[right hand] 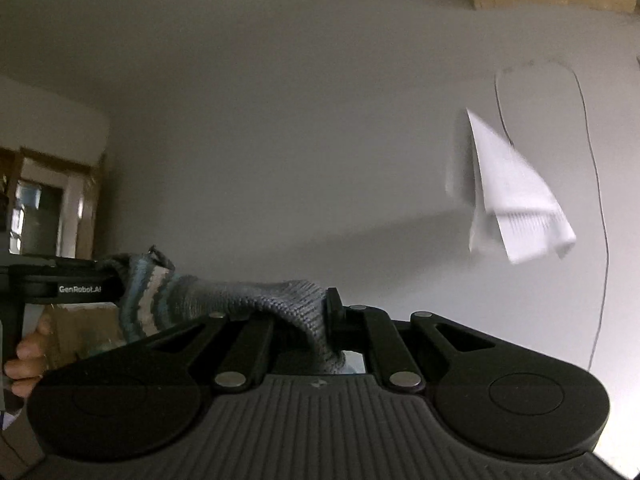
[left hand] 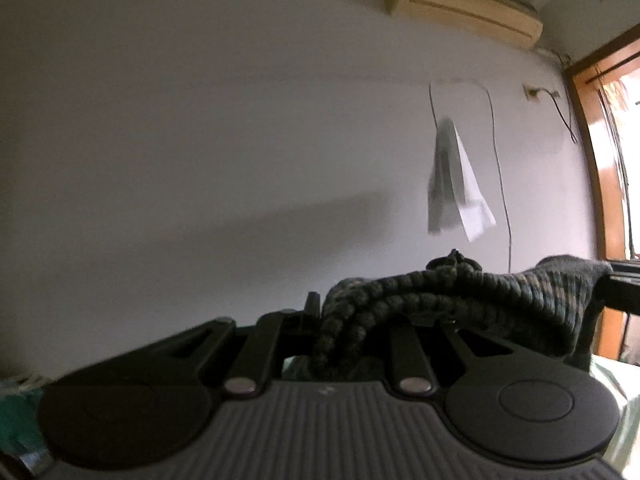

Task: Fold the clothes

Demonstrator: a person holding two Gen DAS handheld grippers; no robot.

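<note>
I've got the knit garment (right hand: 256, 300) lifted in the air, stretched between both grippers, wall behind. Left gripper (left hand: 360, 316) has its jaws narrowed on a bunched ribbed edge; right gripper (right hand: 320, 320) is clamped nearly closed on thin fabric. My judgement: early stage, only the pick-up and spread-out is done. No fold visible yet; laying it flat and every fold remain.
</note>
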